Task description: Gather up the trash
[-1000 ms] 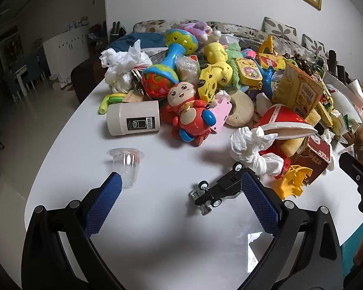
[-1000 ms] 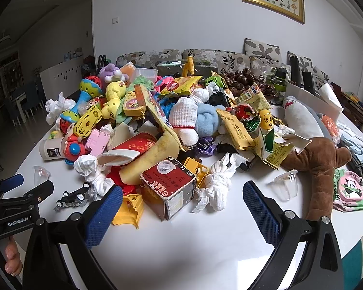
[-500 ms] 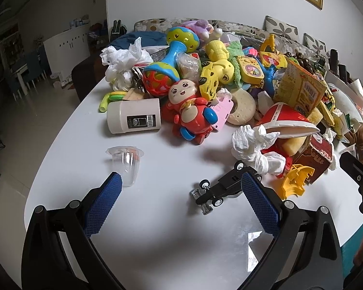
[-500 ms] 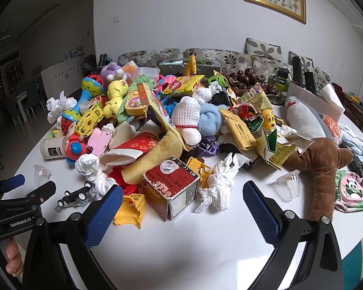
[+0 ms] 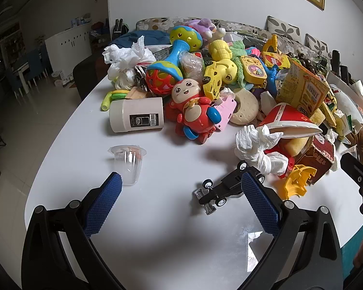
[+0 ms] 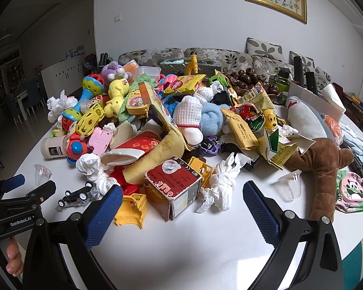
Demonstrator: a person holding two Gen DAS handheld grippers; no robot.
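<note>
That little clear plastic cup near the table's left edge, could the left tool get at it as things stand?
Probably yes. The clear plastic cup stands alone on bare white table, just ahead of the open left tool, near its left finger. The black toy car sits off to the other side, so nothing seems to block it.

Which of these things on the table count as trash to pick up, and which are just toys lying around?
Trash, likely:
crumpled tissue
second tissue wad
clear plastic cup
other clear cup
battered red carton
squashed red paper cup

Just lying about:
black toy car
red doll toy
brown plush toy
colourful rattle
</note>
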